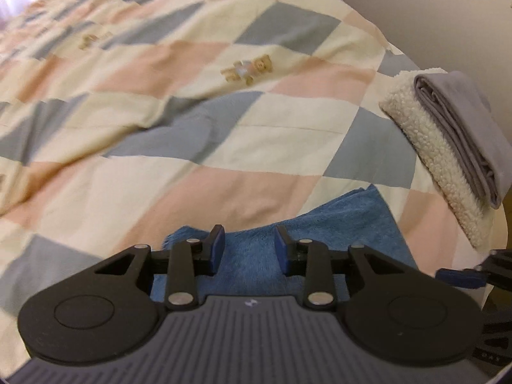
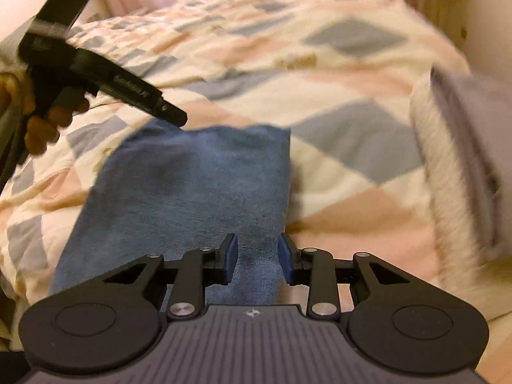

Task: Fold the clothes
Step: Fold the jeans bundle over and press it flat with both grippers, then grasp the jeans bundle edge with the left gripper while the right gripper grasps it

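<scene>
The blue towel (image 2: 192,198) lies folded flat on the bed (image 1: 198,102), well short of the stack of folded clothes (image 1: 454,147) at the bed's edge. Both the left gripper (image 1: 249,240) and the right gripper (image 2: 257,249) hang above the towel with jaws partly apart and nothing between them — released. To do the next fold well, I judge, each should pinch a corner on the towel's near edge, gathering every layer — then carry it across evenly.

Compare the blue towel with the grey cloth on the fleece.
The blue towel is fuzzy and bright blue; the grey cloth is smooth and pale grey. The blue towel lies directly on the checked quilt, near both cameras; the grey cloth sits atop a cream fleece at the bed's edge. Both are folded.
</scene>
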{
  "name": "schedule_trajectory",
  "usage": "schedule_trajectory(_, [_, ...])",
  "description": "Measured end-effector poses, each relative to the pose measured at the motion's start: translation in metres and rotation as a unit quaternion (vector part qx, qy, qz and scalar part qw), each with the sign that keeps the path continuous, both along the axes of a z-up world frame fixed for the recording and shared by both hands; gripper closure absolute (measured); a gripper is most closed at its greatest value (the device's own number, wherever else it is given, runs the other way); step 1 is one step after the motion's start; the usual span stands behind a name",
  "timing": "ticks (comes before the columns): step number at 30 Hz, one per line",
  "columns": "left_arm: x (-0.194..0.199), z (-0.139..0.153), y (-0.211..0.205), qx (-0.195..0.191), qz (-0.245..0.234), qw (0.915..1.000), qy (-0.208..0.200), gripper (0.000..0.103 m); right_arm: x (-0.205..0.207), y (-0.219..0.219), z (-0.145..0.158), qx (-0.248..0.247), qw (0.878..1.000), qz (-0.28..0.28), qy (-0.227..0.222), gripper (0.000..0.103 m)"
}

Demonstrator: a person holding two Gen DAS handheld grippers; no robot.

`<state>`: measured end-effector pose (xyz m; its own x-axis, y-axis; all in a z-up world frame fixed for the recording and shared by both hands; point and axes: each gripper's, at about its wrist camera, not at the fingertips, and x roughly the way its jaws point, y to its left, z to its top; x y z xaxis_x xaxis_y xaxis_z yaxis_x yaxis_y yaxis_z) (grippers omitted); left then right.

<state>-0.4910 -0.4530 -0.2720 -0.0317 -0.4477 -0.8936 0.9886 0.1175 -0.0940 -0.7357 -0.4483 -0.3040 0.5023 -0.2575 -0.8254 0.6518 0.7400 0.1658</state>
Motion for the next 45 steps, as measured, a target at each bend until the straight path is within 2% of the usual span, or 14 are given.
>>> schedule_trajectory(4, [-0.008,0.007,0.007,0.007,0.015,0.9999,-0.003,0.073,-0.013,0.033,0.012,-0.021,0.999,0.046,0.000,0.070])
schedule_trajectory(8, [-0.006,-0.008,0.015,0.029,0.047,0.9985,0.001,0.073,-0.018,0.053,-0.023,-0.050,0.992,0.103,0.061,0.070])
schedule_trajectory(12, [0.008,-0.002,0.053,0.035,0.087,0.9954,0.022,0.066,-0.024,0.022,-0.021,0.027,0.995,0.084,0.038,0.066])
schedule_trajectory(16, [0.031,0.005,0.101,0.047,0.140,0.9870,0.063,0.053,-0.050,-0.020,-0.006,0.122,0.992,0.010,-0.038,0.028])
schedule_trajectory(18, [0.043,0.000,0.124,0.044,0.172,0.9785,0.105,0.045,-0.060,-0.039,-0.013,0.184,0.979,-0.024,-0.085,0.014])
schedule_trajectory(21, [0.057,-0.020,0.149,0.039,0.220,0.9584,0.178,0.041,-0.065,-0.063,-0.032,0.266,0.951,-0.071,-0.144,0.014])
schedule_trajectory(25, [0.069,-0.057,0.166,0.029,0.265,0.9284,0.258,0.033,-0.045,-0.067,-0.058,0.298,0.940,-0.065,-0.151,0.014])
schedule_trajectory(30, [0.072,-0.089,0.167,0.006,0.281,0.9063,0.315,0.026,-0.027,-0.067,-0.091,0.327,0.929,-0.063,-0.161,0.012])
schedule_trajectory(33, [0.068,-0.096,0.159,-0.001,0.258,0.9121,0.318,0.034,-0.017,-0.069,-0.105,0.336,0.925,-0.067,-0.163,0.013])
schedule_trajectory(34, [0.065,-0.095,0.154,-0.002,0.244,0.9174,0.315,0.051,-0.014,-0.069,-0.107,0.340,0.924,-0.065,-0.165,0.021])
schedule_trajectory(36, [0.060,-0.086,0.143,0.005,0.211,0.9342,0.287,0.058,-0.009,-0.067,-0.106,0.354,0.920,-0.054,-0.161,0.036])
schedule_trajectory(39, [0.061,-0.073,0.139,0.006,0.178,0.9440,0.278,0.061,-0.016,-0.065,-0.100,0.373,0.910,-0.062,-0.170,0.048])
schedule_trajectory(43, [0.070,-0.092,0.127,0.031,0.167,0.9401,0.296,0.054,-0.018,-0.058,-0.109,0.379,0.905,-0.085,-0.171,0.033])
schedule_trajectory(45, [0.071,-0.091,0.118,0.037,0.158,0.9430,0.291,0.058,-0.013,-0.059,-0.119,0.388,0.898,-0.098,-0.183,0.039])
